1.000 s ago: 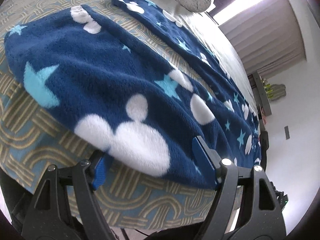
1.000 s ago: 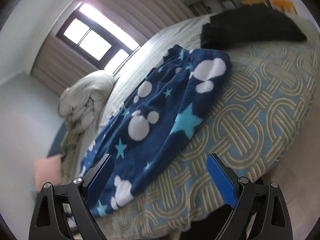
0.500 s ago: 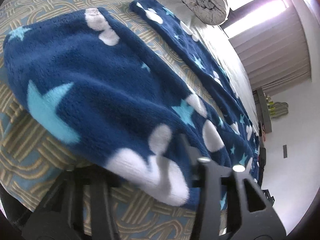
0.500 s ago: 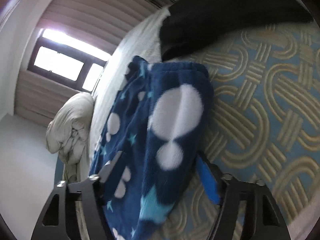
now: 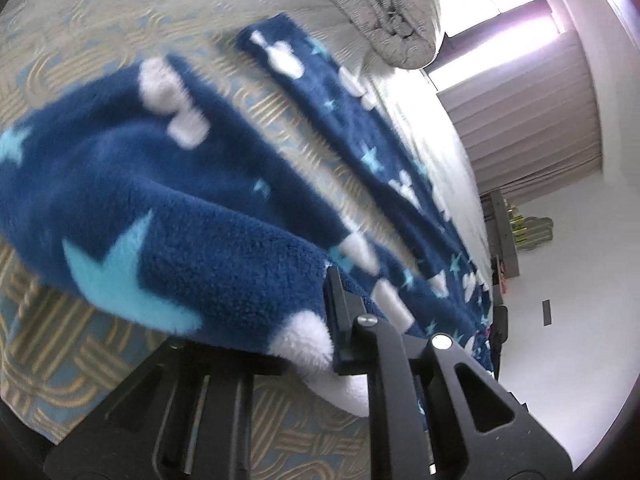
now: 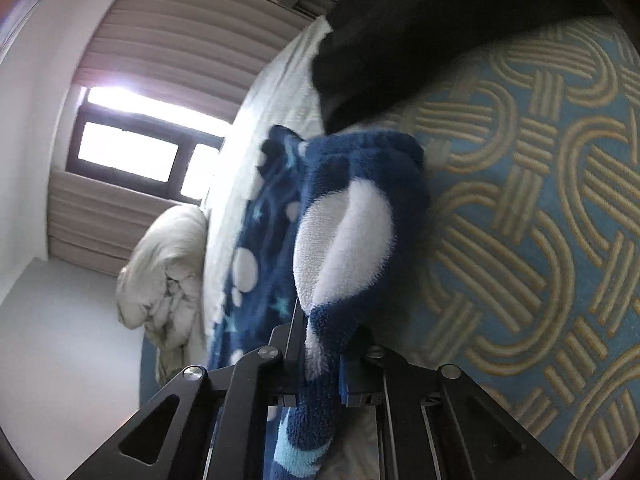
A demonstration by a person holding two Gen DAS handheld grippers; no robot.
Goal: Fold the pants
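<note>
Both grippers are clamped on the fleece pants (image 5: pixel 168 216): the left gripper (image 5: pixel 316 336) pinches 1 edge, the right gripper (image 6: pixel 320 364) another, lifting them off the patterned bedspread (image 6: pixel 540 240).

The fleece pants (image 5: pixel 208 208) are navy with white mouse-head shapes and light-blue stars, the bedspread (image 6: pixel 540 240) is teal with tan interlaced bands, the rolled duvet (image 5: pixel 384 12) at one o'clock is grey-beige, and the black-framed fingers (image 5: pixel 336 316) carry blue pads.
</note>
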